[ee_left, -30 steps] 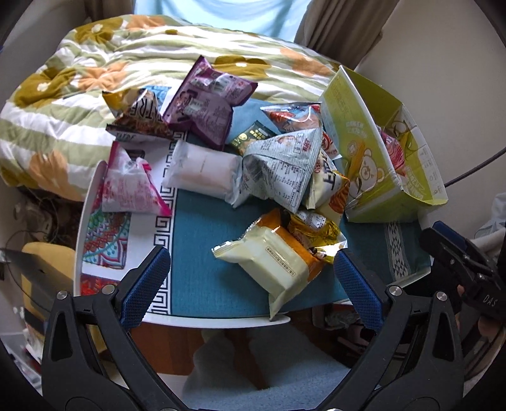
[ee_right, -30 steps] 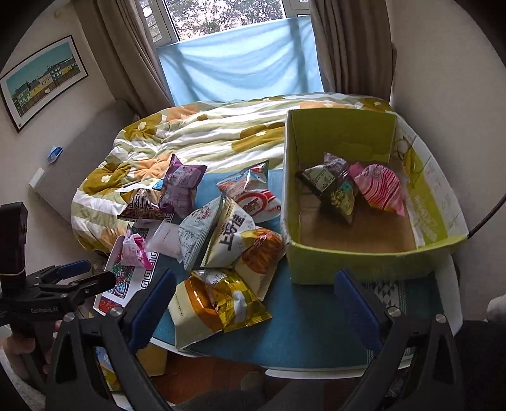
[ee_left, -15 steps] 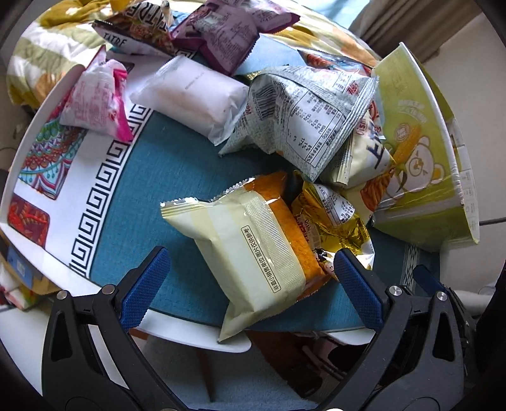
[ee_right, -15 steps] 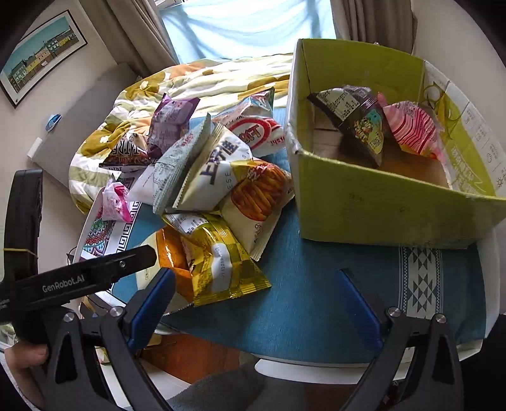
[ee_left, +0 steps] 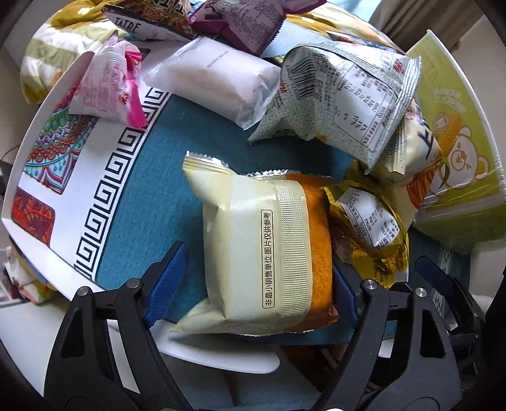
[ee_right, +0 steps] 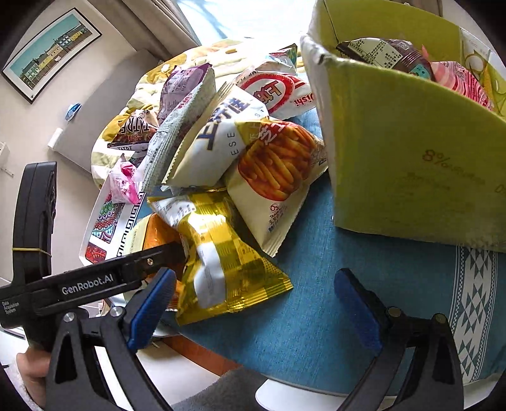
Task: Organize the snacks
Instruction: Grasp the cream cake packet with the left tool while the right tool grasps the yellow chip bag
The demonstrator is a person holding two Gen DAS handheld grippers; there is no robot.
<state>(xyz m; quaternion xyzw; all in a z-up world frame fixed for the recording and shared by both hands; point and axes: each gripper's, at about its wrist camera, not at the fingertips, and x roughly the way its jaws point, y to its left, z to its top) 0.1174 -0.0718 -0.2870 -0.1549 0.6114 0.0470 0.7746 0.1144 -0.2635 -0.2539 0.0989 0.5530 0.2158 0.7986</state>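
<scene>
Left gripper [ee_left: 253, 281]: lower centre, closing astride cream-orange cake pack [ee_left: 256, 249] for boxing. Right gripper [ee_right: 253, 313]: spread, empty.

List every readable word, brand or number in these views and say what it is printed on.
"GenRobot.AI" and "Data Acquisition System": left tool, seen from the right wrist.
"TATRE": dark snack bag.
"非最小销售单位 图片仅供参考": cream and orange packet.
"8%": green box.
"ESE": white chip bag.
Nutrition tables and barcode digits: too small.
</scene>
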